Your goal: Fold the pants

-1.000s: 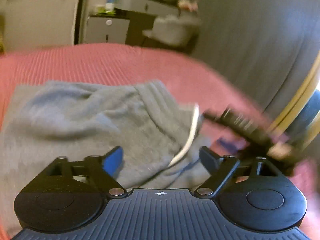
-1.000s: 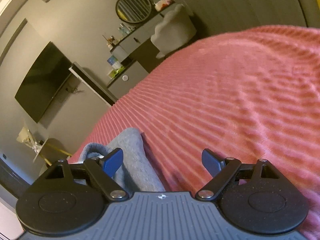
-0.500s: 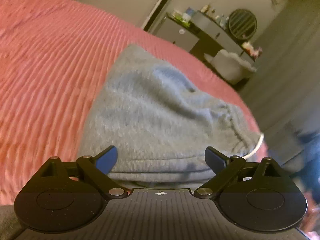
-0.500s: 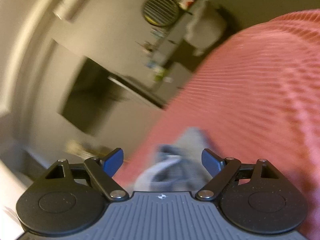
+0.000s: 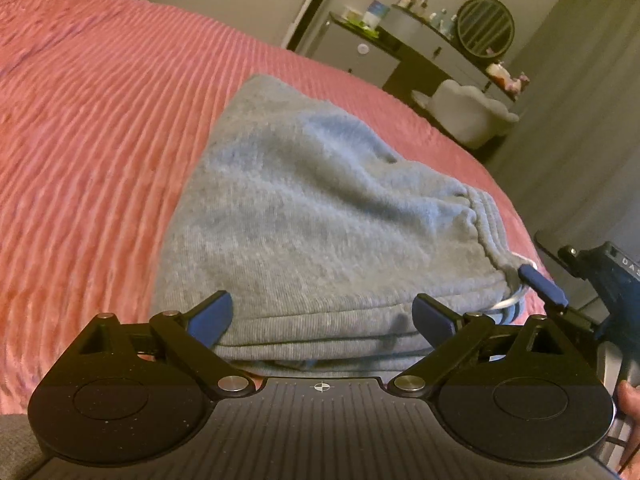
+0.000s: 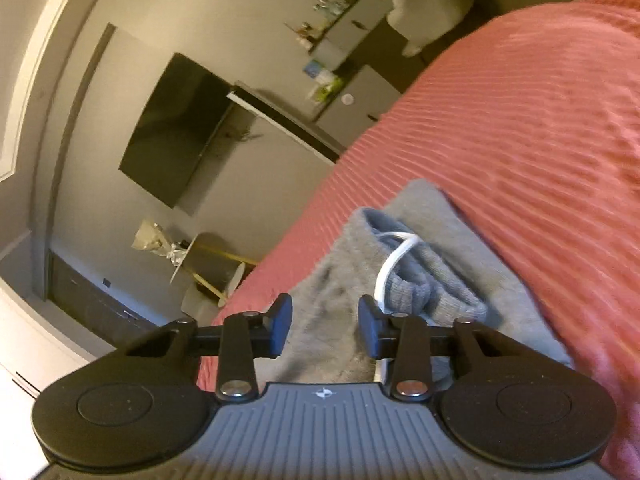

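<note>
Grey sweatpants (image 5: pixel 320 208) lie folded in a stack on the pink ribbed bedspread (image 5: pixel 88 128). My left gripper (image 5: pixel 324 316) is open, its fingers straddling the near folded edge of the stack without pressing it. In the right wrist view the waistband end (image 6: pixel 424 280) with its white drawstring (image 6: pixel 394 258) lies just ahead. My right gripper (image 6: pixel 324 322) hovers over that end with its jaws closing; grey cloth shows in the gap, but the pads do not press on it. One of its fingers (image 5: pixel 542 286) shows beside the drawstring in the left wrist view.
The bedspread reaches far to the left and beyond the pants. Behind the bed stand a dresser (image 5: pixel 400 52) with a round mirror (image 5: pixel 485 26) and a white chair (image 5: pixel 468 114). A dark TV (image 6: pixel 176 128) hangs on the wall. A hand (image 5: pixel 628 404) shows at the right edge.
The left gripper swung round to the near folded edge of the pants and settled there. The right gripper came over the waistband end and its jaws narrowed from wide open.
</note>
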`<state>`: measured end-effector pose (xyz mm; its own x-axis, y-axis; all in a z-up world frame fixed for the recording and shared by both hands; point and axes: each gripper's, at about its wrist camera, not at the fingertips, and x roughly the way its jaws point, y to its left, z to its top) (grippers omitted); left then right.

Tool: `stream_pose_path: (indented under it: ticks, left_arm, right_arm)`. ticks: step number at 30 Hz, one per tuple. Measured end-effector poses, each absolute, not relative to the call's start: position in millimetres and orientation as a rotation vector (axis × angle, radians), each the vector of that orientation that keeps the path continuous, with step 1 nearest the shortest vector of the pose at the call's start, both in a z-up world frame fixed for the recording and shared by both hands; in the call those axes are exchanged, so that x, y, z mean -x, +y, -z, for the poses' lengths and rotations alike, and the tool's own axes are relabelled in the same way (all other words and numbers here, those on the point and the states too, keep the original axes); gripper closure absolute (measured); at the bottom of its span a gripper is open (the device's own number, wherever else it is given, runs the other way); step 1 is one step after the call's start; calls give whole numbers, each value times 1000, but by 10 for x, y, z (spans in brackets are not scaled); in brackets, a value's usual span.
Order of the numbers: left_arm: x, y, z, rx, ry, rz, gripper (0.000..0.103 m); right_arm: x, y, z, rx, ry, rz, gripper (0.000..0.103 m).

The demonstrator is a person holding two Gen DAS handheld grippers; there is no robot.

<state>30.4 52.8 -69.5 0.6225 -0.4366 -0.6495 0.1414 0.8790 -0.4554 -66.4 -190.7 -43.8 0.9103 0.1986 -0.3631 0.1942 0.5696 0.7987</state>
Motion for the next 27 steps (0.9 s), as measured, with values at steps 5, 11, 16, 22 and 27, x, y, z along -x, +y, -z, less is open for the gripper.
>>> stream_pose_path:
  ticks: [5,11,16,22,27]
  left_arm:
    - [-348,490,719,369,844,340,3]
    - [-357,511,723,375,851,341,3]
    - [-371,525,734,387,857,342,3]
    - [-373,530,736,399,860,343,3]
    - [-395,538,757,412,873,345,3]
  right_arm:
    - [793,-1914,434,-998,433,18,67]
    - [879,-1897,421,-989,444,31,65]
    - [885,-1948,507,-1027,469,87,33]
    - [807,-1880,343,-938,504,115,37]
    - [842,-1910,415,-1046,490,61,38]
